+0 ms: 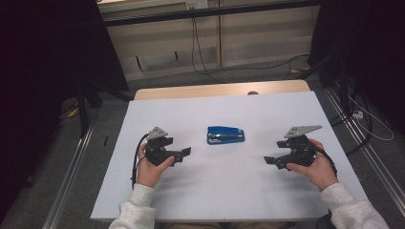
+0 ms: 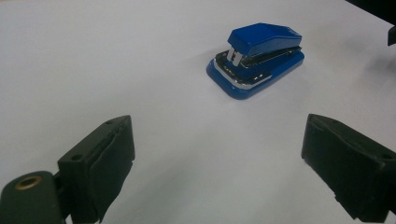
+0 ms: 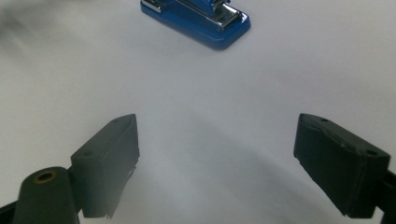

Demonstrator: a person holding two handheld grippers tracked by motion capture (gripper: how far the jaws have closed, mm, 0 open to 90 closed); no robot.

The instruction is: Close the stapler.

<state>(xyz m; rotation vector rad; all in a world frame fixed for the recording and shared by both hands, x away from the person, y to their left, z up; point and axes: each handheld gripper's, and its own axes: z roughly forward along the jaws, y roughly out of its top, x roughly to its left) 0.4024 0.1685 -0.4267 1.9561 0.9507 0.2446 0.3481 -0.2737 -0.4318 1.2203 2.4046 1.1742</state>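
Stapler (image 1: 225, 135), flat on table, long axis left-right

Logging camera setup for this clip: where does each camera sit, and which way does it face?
High view: above the person's side, looking forward and down at the table; both forearms, left gripper, right gripper show.
Left gripper view: rides that gripper, looks along its open jaws at the blue stapler.
Right gripper view: likewise, open jaws, stapler ahead.
All three views share the stapler.

No readable text or labels
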